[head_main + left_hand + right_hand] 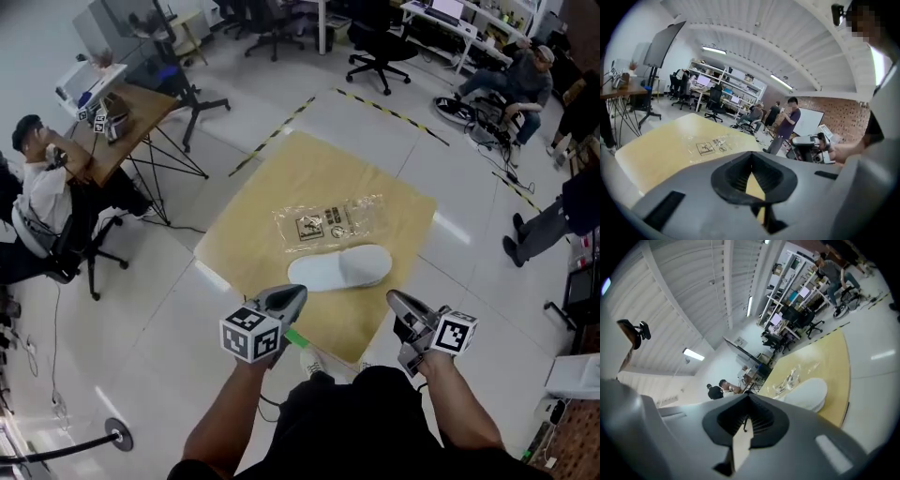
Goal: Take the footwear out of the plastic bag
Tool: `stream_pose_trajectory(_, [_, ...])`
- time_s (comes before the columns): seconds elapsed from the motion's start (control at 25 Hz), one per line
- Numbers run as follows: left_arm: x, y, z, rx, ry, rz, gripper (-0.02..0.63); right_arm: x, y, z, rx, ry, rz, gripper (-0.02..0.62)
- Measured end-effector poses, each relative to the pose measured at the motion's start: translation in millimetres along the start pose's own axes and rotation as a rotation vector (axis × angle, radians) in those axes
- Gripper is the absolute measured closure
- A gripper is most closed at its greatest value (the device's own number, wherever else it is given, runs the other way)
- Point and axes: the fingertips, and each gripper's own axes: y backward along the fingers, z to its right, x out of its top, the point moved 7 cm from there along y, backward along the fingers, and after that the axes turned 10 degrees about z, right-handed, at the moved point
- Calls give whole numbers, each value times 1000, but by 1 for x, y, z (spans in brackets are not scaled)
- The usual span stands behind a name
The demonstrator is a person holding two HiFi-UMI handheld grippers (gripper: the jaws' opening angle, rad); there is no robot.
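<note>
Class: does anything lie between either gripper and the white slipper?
Nothing visible does. The slipper lies on the mat beside the plastic bag; only open mat separates it from the left gripper and right gripper.

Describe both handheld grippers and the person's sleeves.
The left gripper and right gripper: grey tapered shells with black ribbed pads, each carrying a white cube with black square markers. Forearms are unsleeved; the clothing is black.
</note>
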Motion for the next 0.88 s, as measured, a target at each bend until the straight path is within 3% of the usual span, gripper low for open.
stream_pose_trajectory(0.28, [-41,64,78,70,62,61,600,-45,40,-58,111,164,-194,595])
stream_pose_trajectory(0.44, [-59,96,122,150,103,111,600,-49,96,-79,156,294,-208,595])
stream_pose_trajectory(0.6, [-79,124,179,211,143,176,600,-41,162,-81,149,411,-188,595])
stream_pose_trajectory(0.88, [-107,153,271,256,-22,128,600,-53,247,-69,106,400,-194,595])
